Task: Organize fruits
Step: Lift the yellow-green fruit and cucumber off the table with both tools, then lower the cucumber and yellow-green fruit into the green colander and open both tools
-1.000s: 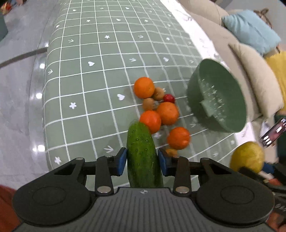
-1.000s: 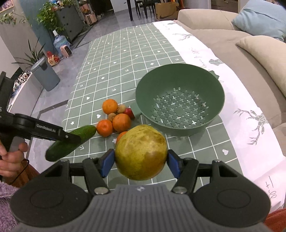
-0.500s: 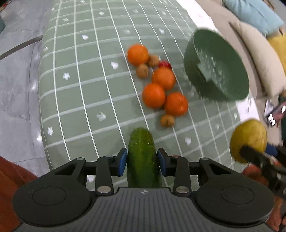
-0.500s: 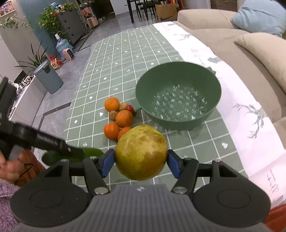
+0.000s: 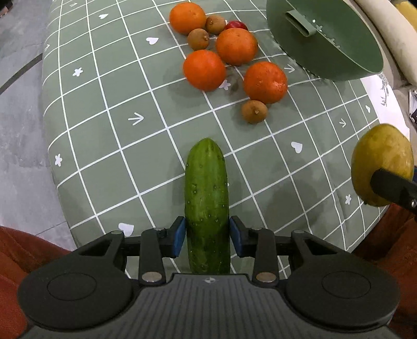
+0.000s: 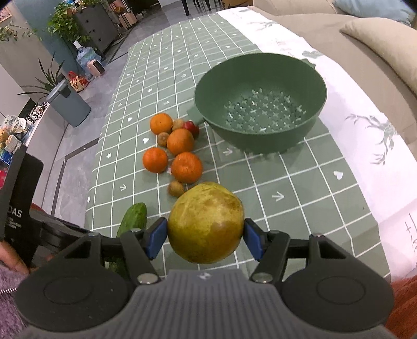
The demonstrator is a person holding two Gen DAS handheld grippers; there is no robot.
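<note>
My left gripper (image 5: 207,236) points straight down over the near part of the green checked cloth (image 5: 117,146). A green cucumber (image 5: 207,198) stands between its blue pads, which still touch it as the jaws begin opening. My right gripper (image 6: 206,234) is shut on a large yellow-green round fruit (image 6: 206,224), held above the cloth's near edge, right of the cucumber (image 6: 134,219). Several oranges (image 5: 204,70), small brown fruits (image 5: 254,111) and a red fruit (image 5: 235,25) lie loose beyond. The green perforated bowl (image 6: 260,140) stands behind them to the right, with nothing in it.
The cloth's left edge drops to a grey floor (image 5: 18,104). A beige sofa with cushions (image 6: 385,44) runs along the right side. A grey bin (image 6: 69,104) and plants stand far left. A person's hand (image 6: 10,260) holds the left gripper's handle.
My left gripper has come down and back toward the near edge with the cucumber; the loose fruits now lie further ahead. My right gripper has sunk slightly with its fruit.
</note>
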